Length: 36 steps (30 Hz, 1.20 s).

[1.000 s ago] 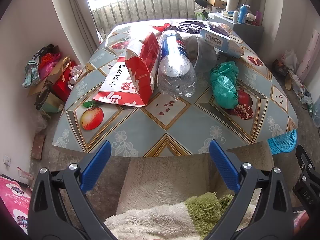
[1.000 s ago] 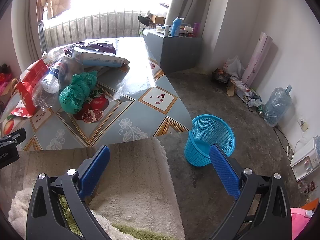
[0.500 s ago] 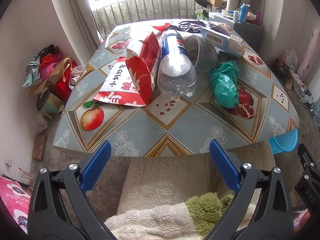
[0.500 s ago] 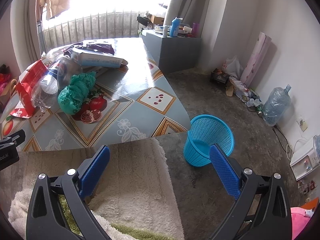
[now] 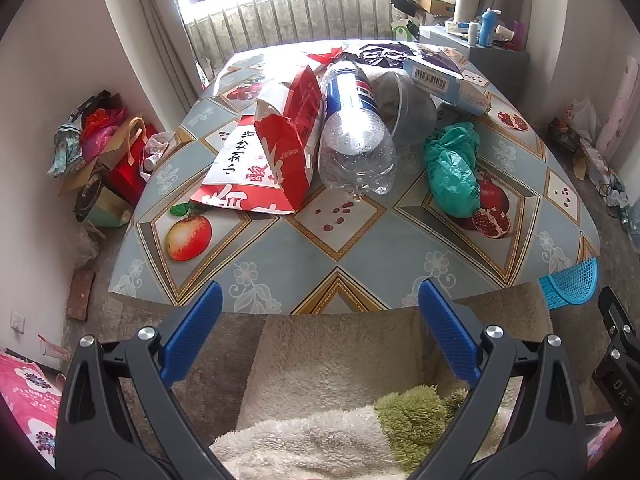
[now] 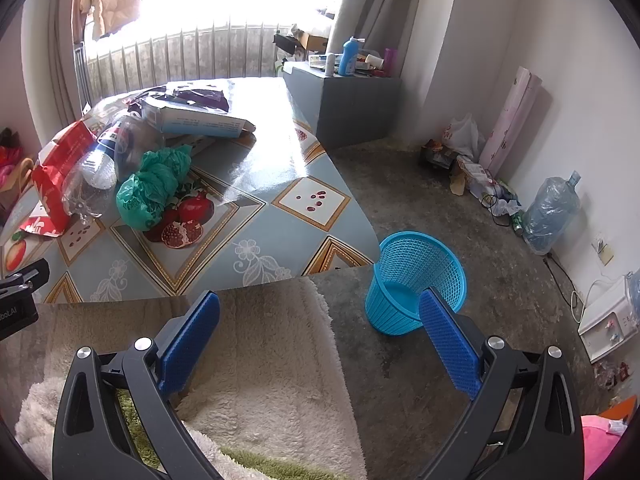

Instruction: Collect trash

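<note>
Trash lies on the fruit-patterned table (image 5: 340,264): a red and white paper bag (image 5: 280,148), a large clear plastic bottle (image 5: 354,136), a crumpled green plastic bag (image 5: 452,168), a clear plastic bowl (image 5: 412,104) and a pale blue carton (image 5: 444,80). A blue mesh bin (image 6: 416,280) stands on the floor off the table's right corner; its rim shows in the left wrist view (image 5: 568,284). My left gripper (image 5: 320,332) is open and empty before the table's near edge. My right gripper (image 6: 320,336) is open and empty, low, left of the bin. The green bag (image 6: 154,184) shows there too.
A fluffy cream and green blanket (image 5: 320,420) lies under both grippers. Bags and clutter (image 5: 104,140) pile by the left wall. A grey cabinet (image 6: 348,108) with bottles stands behind the table. A water jug (image 6: 552,212) and litter line the right wall.
Both views have shifted very slightly; the grippers stay open and nothing on the table has moved.
</note>
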{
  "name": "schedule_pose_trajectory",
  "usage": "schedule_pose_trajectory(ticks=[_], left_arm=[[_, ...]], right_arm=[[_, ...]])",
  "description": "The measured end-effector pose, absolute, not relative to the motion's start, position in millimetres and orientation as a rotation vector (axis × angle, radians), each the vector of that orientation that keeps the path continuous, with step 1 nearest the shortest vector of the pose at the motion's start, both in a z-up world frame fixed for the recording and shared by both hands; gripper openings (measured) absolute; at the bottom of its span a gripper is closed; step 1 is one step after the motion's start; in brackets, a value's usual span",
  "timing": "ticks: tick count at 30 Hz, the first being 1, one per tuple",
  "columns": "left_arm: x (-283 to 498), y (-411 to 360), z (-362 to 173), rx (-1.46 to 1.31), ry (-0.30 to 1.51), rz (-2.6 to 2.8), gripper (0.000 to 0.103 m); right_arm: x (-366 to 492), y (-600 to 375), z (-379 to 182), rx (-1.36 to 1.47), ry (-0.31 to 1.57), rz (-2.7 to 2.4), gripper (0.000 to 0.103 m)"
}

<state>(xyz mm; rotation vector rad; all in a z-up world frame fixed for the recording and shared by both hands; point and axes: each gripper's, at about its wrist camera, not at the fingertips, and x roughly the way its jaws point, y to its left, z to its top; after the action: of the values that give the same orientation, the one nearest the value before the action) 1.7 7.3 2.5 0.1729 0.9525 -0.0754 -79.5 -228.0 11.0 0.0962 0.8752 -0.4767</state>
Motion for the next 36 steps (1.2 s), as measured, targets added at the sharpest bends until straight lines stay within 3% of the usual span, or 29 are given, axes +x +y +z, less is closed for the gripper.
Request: schedule_pose_trajectory(ticks=[36], left_arm=[[-0.1,6.7,3.7,0.182,0.948,-0.069,0.094]], right_arm=[[-80.3,-230.2,12.5,0.078,0.86,-0.487,0.097]])
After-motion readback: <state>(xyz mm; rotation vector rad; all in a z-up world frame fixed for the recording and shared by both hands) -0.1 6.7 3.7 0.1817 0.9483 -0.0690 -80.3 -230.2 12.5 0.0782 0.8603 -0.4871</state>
